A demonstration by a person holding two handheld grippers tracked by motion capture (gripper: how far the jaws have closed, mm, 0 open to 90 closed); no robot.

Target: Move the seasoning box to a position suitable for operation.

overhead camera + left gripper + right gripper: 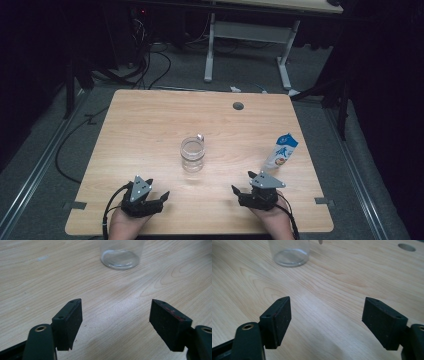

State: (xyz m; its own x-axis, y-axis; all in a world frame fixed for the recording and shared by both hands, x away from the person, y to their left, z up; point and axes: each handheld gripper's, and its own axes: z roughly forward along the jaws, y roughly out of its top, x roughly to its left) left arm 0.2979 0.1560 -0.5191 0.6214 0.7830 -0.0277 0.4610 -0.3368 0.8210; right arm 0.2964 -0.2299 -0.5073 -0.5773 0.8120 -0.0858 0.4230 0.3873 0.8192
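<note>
A clear glass jar (192, 154) stands upright in the middle of the wooden table (150, 120); its base shows at the top of the left gripper view (120, 258) and of the right gripper view (290, 256). A small blue and white milk carton (281, 151) stands to the jar's right. My left gripper (159, 197) rests near the front left edge, open, with nothing between its jaws (116, 323). My right gripper (242, 189) sits near the front right, just in front of the carton, also open and empty (327, 323).
A round cable hole (238, 105) lies near the table's far edge and shows in the right gripper view (407, 247). Beyond the table stand a white desk frame (247, 45) and loose cables on the dark floor.
</note>
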